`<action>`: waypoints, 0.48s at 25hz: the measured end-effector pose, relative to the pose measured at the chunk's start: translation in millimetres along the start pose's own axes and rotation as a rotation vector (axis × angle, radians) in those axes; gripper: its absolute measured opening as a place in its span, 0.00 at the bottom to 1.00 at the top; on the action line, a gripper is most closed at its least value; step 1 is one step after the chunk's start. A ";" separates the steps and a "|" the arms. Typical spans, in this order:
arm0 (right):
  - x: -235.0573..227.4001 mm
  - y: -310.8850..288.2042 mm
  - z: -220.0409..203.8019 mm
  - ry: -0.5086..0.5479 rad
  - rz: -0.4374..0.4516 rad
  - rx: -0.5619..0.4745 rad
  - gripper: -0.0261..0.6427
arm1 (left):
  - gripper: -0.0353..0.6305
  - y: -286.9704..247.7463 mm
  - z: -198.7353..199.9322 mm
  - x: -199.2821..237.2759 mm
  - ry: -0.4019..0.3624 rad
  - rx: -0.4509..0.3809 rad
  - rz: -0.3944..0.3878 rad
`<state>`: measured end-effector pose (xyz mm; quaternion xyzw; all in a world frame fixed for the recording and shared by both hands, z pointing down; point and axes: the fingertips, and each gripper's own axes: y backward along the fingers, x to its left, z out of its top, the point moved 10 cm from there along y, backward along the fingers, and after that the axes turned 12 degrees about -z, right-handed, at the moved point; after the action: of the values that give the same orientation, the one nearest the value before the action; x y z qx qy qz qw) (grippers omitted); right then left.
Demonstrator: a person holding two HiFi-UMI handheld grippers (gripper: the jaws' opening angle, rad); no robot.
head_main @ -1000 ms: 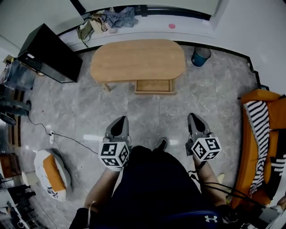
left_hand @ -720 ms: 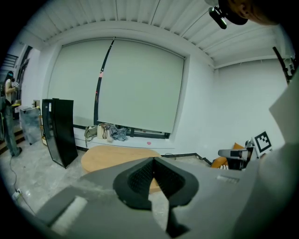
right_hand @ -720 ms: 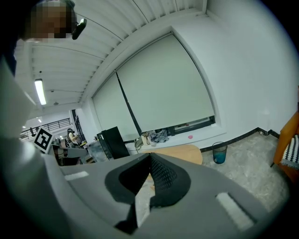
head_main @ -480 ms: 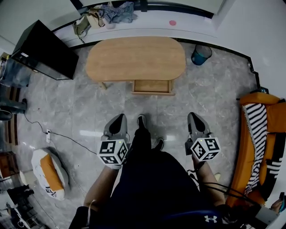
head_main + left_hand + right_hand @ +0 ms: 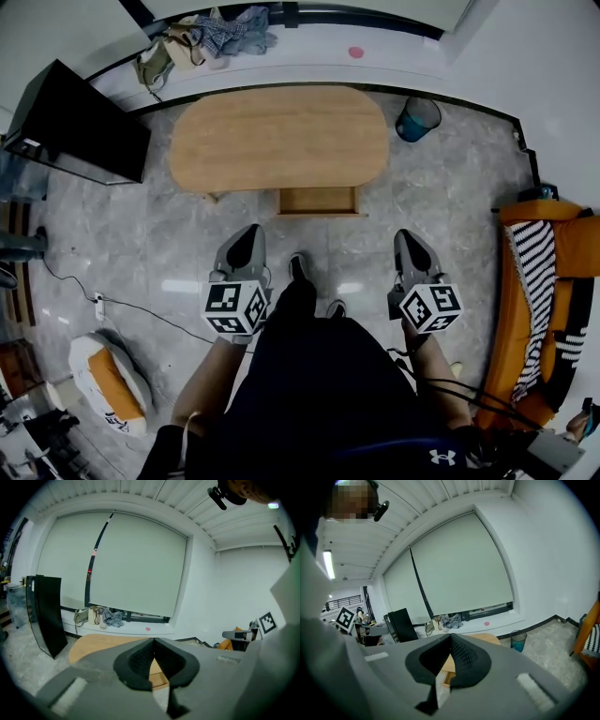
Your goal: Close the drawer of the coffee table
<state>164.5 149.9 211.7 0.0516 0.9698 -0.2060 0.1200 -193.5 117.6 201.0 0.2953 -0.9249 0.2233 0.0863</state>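
Note:
The oval wooden coffee table [image 5: 281,136] stands ahead on the grey stone floor, and its drawer [image 5: 318,200] juts out, open, from the near side. My left gripper [image 5: 246,236] is shut and empty, short of the table and left of the drawer. My right gripper [image 5: 406,239] is also shut and empty, to the right of the drawer and apart from it. In the left gripper view the closed left gripper [image 5: 153,641] points at the table [image 5: 98,644], with the drawer [image 5: 158,677] just beyond the tips. The right gripper [image 5: 451,637] in its own view is closed too, in front of the table [image 5: 490,638].
A black cabinet [image 5: 75,122] stands left of the table, a blue bin [image 5: 418,117] at its right end. An orange sofa with a striped cushion [image 5: 544,281] lines the right. A white-and-orange bag [image 5: 103,375] and a cable [image 5: 141,309] lie left. Clothes [image 5: 230,33] sit on the window ledge.
The person has stepped toward the table, so both grippers are closer to the drawer. Both stayed shut and empty. The drawer has not moved.

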 end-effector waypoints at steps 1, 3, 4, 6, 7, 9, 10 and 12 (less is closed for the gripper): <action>2.7 -9.8 4.6 -0.001 -0.005 -0.002 0.04 | 0.06 -7.3 6.8 8.5 -0.003 -0.001 -0.005; 9.4 -27.8 13.1 -0.003 -0.020 -0.006 0.04 | 0.06 -20.6 19.4 25.9 -0.005 0.004 -0.019; 13.2 -36.0 16.6 -0.004 -0.029 -0.007 0.04 | 0.06 -26.7 24.5 34.7 -0.006 0.008 -0.028; 19.5 -50.9 22.2 -0.002 -0.046 -0.007 0.04 | 0.06 -38.8 31.9 50.7 -0.010 0.017 -0.044; 21.2 -57.4 24.4 0.000 -0.054 -0.008 0.04 | 0.06 -45.2 34.6 57.6 -0.013 0.022 -0.052; 21.8 -67.9 28.1 0.005 -0.072 -0.005 0.04 | 0.06 -57.8 38.7 68.1 -0.019 0.034 -0.068; 21.2 -72.1 29.7 0.008 -0.082 -0.002 0.04 | 0.06 -63.5 40.2 72.0 -0.022 0.042 -0.076; 18.4 -81.7 32.6 0.014 -0.100 0.009 0.04 | 0.06 -75.0 42.1 78.8 -0.026 0.059 -0.092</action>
<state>141.4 63.1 209.8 0.0053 0.9710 -0.2159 0.1024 -214.7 3.6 213.9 0.3427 -0.9045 0.2424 0.0759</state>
